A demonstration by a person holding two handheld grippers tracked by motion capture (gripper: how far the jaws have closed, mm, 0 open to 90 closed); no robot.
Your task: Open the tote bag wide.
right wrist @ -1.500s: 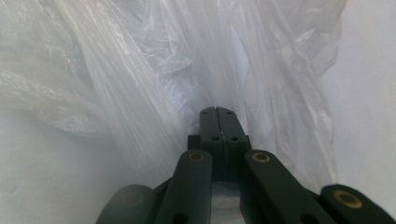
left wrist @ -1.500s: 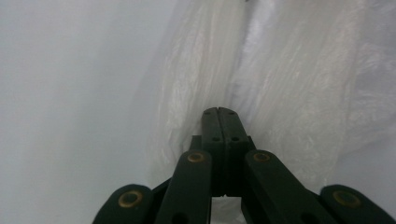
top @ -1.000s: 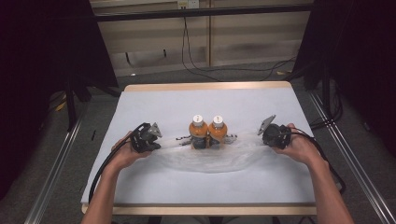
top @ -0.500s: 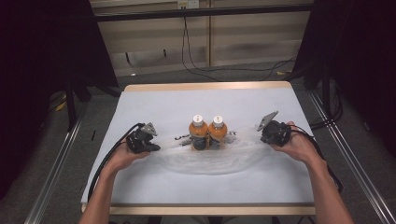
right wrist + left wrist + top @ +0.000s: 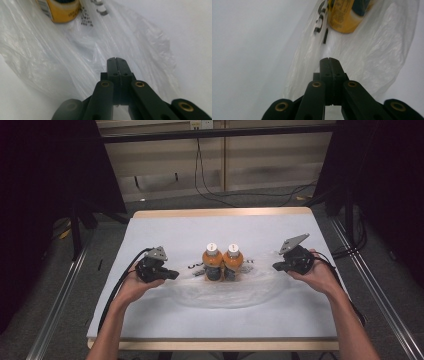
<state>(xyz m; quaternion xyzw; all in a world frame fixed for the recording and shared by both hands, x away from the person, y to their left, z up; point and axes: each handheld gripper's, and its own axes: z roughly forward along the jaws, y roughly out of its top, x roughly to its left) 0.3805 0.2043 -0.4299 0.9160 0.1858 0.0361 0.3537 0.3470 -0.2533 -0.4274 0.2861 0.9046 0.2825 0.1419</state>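
Thin clear plastic bag [image 5: 225,290] tears easily: both grippers, left [image 5: 172,274] and right [image 5: 276,266], fingers pressed together, should pinch its edges gently around the two bottles [image 5: 222,261].

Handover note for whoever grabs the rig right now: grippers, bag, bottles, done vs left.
Left gripper: jaws shut, at the left edge of the clear plastic bag; whether film is pinched between them cannot be told.
Right gripper: jaws shut, at the bag's right edge; same doubt about the film.
Two orange bottles stand upright, side by side and touching, mid-table on the white table cover, with the bag spread flat around their bases.
Done: bottles in place on the bag, a gripper at each side.
Left, probably: confirm each grip on the film, then draw the bag's sides up around the bottles.
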